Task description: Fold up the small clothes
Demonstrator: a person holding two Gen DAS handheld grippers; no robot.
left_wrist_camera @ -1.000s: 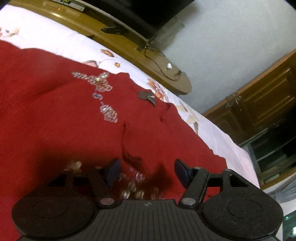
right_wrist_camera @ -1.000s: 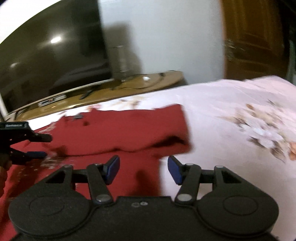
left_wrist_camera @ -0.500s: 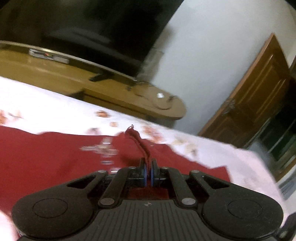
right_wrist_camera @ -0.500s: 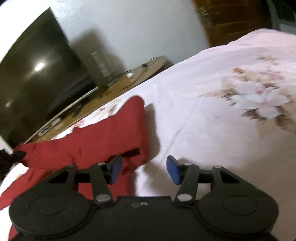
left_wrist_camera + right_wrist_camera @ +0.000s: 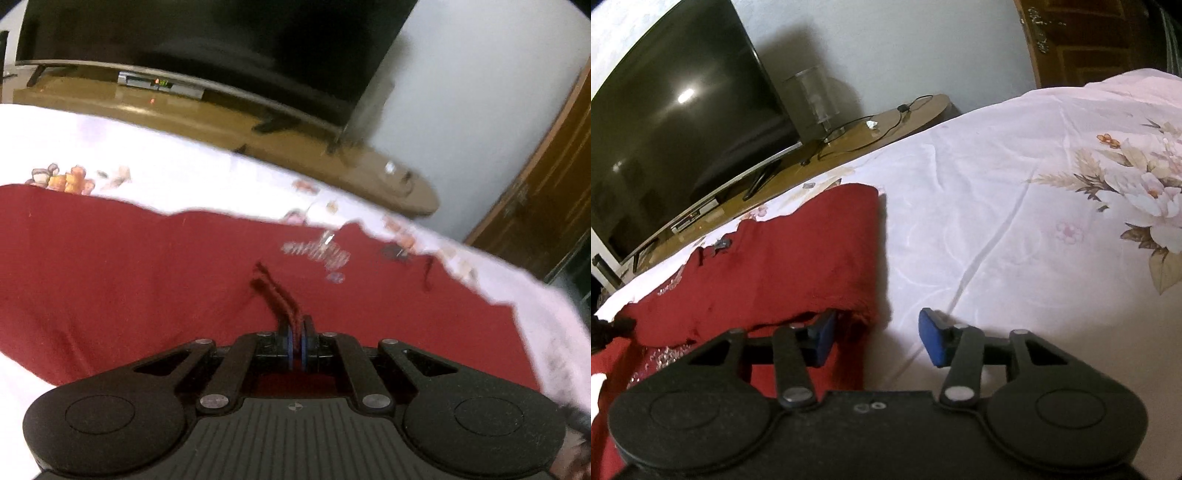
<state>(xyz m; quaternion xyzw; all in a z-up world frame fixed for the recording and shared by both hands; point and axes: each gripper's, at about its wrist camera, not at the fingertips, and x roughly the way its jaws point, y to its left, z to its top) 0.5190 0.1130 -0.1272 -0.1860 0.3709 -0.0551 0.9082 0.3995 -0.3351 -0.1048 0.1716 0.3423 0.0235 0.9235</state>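
Observation:
A dark red garment (image 5: 147, 280) with silver sequin embroidery (image 5: 317, 253) lies on the floral white bedsheet (image 5: 147, 166). My left gripper (image 5: 296, 345) is shut on a pinched fold of the red cloth, which rises from between the pads. In the right wrist view the garment (image 5: 798, 258) lies folded over at the left. My right gripper (image 5: 877, 338) is open at the garment's right near corner, its left pad against the cloth edge and its right pad over bare sheet (image 5: 1015, 221). The left gripper shows dimly at the far left edge.
A large dark television (image 5: 676, 129) stands on a low wooden stand (image 5: 295, 147) beyond the bed, with cables and a clear cylinder (image 5: 816, 99) on it. A wooden door (image 5: 535, 206) is at the right.
My left gripper closed on a fold of the red garment and lifted it. My right gripper swung right and down to the garment's right corner, staying open.

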